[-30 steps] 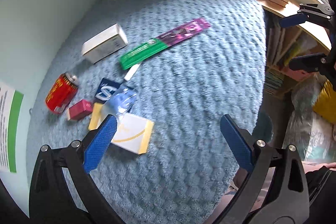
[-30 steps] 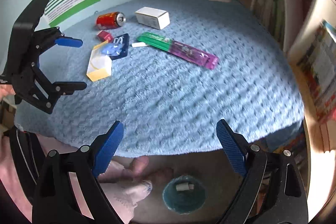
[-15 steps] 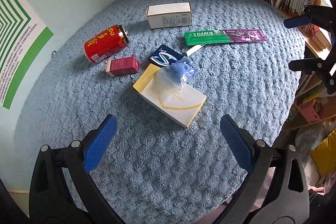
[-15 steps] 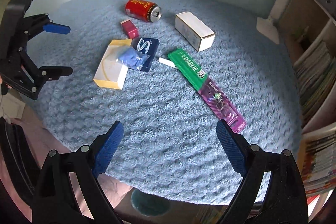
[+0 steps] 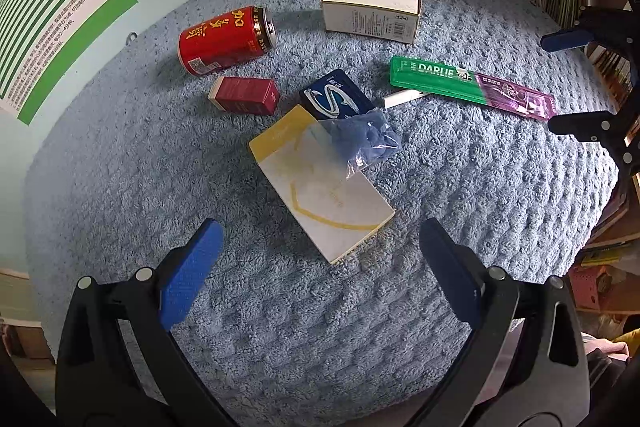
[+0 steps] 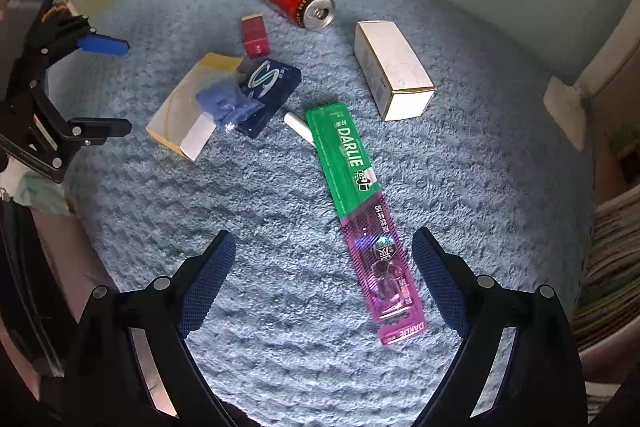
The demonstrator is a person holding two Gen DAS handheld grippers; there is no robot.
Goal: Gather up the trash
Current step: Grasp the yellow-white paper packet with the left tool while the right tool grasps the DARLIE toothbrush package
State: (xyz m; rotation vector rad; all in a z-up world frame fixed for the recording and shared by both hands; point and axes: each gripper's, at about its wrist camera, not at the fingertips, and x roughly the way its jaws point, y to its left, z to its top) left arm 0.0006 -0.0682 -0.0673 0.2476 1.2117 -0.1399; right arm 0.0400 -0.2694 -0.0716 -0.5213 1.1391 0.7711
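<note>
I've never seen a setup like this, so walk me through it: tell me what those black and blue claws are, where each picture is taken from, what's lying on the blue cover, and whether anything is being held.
The claws are two hand-held grippers; a person carries one in each hand. Each has a wide-angle camera that looks forward along its two blue-padded fingers.

One picture comes from the left gripper, the other from the right gripper. Each also shows the other gripper at its edge.

On the blue fuzzy cover lie a red can on its side, a white box, a small red box, a dark blue packet, a yellow and white box with a clear bag of blue bits resting on it, a small white stick, and a long green and purple Darlie pack.

Nothing is held: both grippers are open above the cover.
</note>
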